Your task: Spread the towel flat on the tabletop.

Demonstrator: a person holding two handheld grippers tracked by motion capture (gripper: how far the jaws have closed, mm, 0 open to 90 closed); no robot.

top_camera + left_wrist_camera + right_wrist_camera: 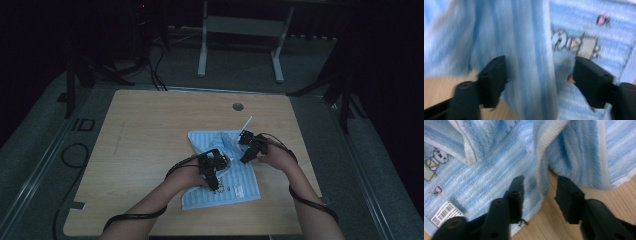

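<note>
A light blue striped towel lies crumpled on the wooden table, near its front right. My left gripper rests over the towel's left side. In the left gripper view a raised fold of the towel stands between the spread jaws of the left gripper, beside an embroidered figure. My right gripper is at the towel's upper right. Its jaws straddle a white-edged hem at the right gripper, with wood showing beside the right jaw. A barcode label lies flat on the towel.
A round cable hole sits near the table's far edge, and a thin white stick lies just beyond the towel. A white desk frame stands behind the table. Cables trail on the floor at left.
</note>
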